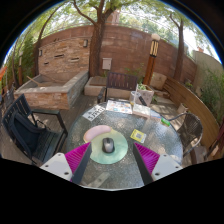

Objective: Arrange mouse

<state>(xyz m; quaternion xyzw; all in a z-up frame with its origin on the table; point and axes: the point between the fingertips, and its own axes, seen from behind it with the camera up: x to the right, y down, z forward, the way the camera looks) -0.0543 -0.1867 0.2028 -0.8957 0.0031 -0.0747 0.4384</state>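
A dark grey mouse [108,146] sits on a round pale green mouse mat [108,150] on a round glass table [60,140]. My gripper [112,157] is open, its pink pads [77,156] spread wide to either side of the mat. The mouse rests on the mat between the fingers, with a gap at each side, a little ahead of the fingertips.
On the table beyond the mat lie a pink round thing [97,132], a small yellow card [138,136] and a white card [93,113]. Dark metal chairs [30,125] stand to the left and at the far side [122,85]. A brick wall [110,45] and planters stand behind.
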